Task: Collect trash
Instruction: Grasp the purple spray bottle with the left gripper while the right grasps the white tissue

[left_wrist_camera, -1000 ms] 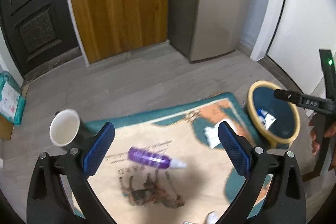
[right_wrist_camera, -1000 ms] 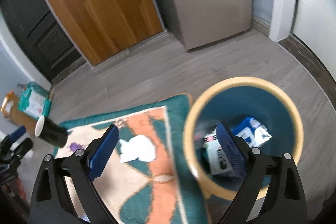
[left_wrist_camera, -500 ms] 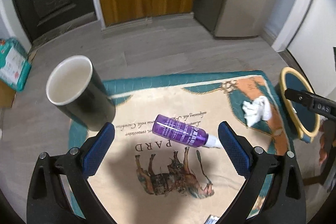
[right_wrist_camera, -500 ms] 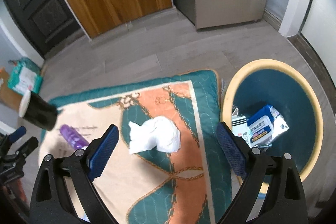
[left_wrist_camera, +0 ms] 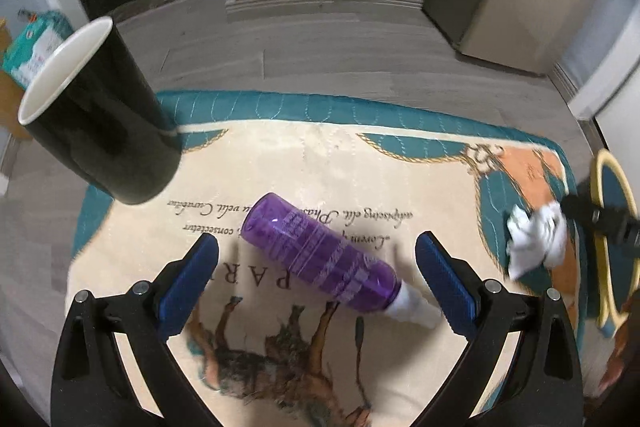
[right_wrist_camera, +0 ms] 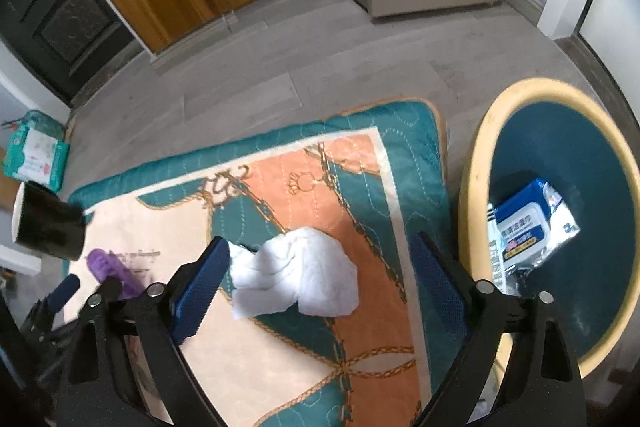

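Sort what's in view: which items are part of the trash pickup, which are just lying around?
Job:
- purple bottle, lying between the open left gripper fingers
- crumpled white tissue, between the closing right gripper fingers, not yet pinched
- bin, with packets inside
- black cup, likely trash too

Lying about:
- patterned mat
- green packet on the floor

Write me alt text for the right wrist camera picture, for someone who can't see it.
The right hand-held gripper, jaws closing, hangs over a crumpled white tissue lying between its fingers on a patterned rug. A yellow-rimmed bin holding a wipes packet stands to the right.
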`<state>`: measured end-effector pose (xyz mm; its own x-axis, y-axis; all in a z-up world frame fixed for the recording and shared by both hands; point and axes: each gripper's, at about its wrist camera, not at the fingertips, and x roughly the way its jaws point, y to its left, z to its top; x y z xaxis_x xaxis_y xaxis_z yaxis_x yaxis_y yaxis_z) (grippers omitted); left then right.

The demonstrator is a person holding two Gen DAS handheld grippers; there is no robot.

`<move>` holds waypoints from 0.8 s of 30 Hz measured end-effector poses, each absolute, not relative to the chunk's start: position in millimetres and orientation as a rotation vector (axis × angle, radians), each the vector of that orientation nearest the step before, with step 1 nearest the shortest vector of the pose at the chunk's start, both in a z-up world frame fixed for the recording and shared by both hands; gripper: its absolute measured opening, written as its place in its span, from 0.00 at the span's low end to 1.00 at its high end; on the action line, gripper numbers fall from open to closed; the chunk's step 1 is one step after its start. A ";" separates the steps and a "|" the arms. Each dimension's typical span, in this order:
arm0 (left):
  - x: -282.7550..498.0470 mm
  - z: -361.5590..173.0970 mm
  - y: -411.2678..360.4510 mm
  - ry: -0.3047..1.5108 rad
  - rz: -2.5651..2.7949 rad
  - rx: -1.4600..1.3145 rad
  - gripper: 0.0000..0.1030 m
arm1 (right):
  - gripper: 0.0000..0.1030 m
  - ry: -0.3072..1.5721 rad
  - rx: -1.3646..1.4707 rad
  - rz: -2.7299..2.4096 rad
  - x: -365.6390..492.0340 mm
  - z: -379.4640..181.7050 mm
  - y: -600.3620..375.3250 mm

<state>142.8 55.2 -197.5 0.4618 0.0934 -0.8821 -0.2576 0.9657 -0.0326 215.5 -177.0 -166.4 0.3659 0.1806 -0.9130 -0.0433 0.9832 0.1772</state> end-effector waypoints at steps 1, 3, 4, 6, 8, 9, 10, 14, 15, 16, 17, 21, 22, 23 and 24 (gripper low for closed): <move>143.7 -201.3 56.6 1.083 0.238 -0.190 0.94 | 0.75 1.203 0.122 0.149 216.5 -170.7 -175.0; 145.0 -209.0 57.0 1.115 0.252 -0.223 0.94 | 0.68 1.228 0.103 0.157 217.3 -178.1 -171.8; 144.9 -214.2 55.7 1.140 0.256 -0.233 0.94 | 0.64 1.235 0.097 0.161 217.5 -180.5 -170.4; 144.5 -224.7 52.6 1.195 0.256 -0.227 0.94 | 0.59 1.247 0.079 0.169 217.7 -185.1 -167.1; 144.1 -228.6 48.1 1.218 0.254 -0.202 0.94 | 0.56 1.253 0.055 0.176 217.4 -188.3 -162.9; 144.9 -228.1 47.8 1.220 0.245 -0.204 0.94 | 0.55 1.250 0.042 0.179 217.6 -188.1 -161.0; 145.9 -226.7 48.4 1.221 0.237 -0.212 0.93 | 0.52 1.251 0.033 0.186 217.6 -188.6 -159.5; 148.4 -219.1 52.2 1.209 0.225 -0.193 0.72 | 0.37 1.250 0.010 0.202 216.5 -188.5 -157.4; 148.5 -218.3 52.2 1.209 0.219 -0.190 0.68 | 0.28 1.254 0.014 0.207 216.3 -188.4 -157.0; 148.5 -216.3 52.7 1.208 0.213 -0.184 0.59 | 0.26 1.256 0.017 0.208 215.7 -187.8 -156.9; 148.6 -215.0 53.3 1.207 0.207 -0.184 0.48 | 0.24 1.257 0.020 0.212 215.4 -186.8 -157.1; 147.7 -211.3 58.8 1.208 0.181 -0.203 0.36 | 0.20 1.236 0.032 0.218 212.1 -177.3 -156.6; 147.2 -211.0 60.4 1.208 0.175 -0.211 0.35 | 0.19 1.229 0.038 0.221 211.0 -174.4 -156.8; 145.6 -210.0 61.9 1.209 0.167 -0.221 0.34 | 0.18 1.218 0.041 0.226 209.8 -170.5 -157.1; 144.5 -209.4 62.9 1.208 0.162 -0.227 0.34 | 0.18 1.209 0.042 0.229 209.0 -167.1 -157.3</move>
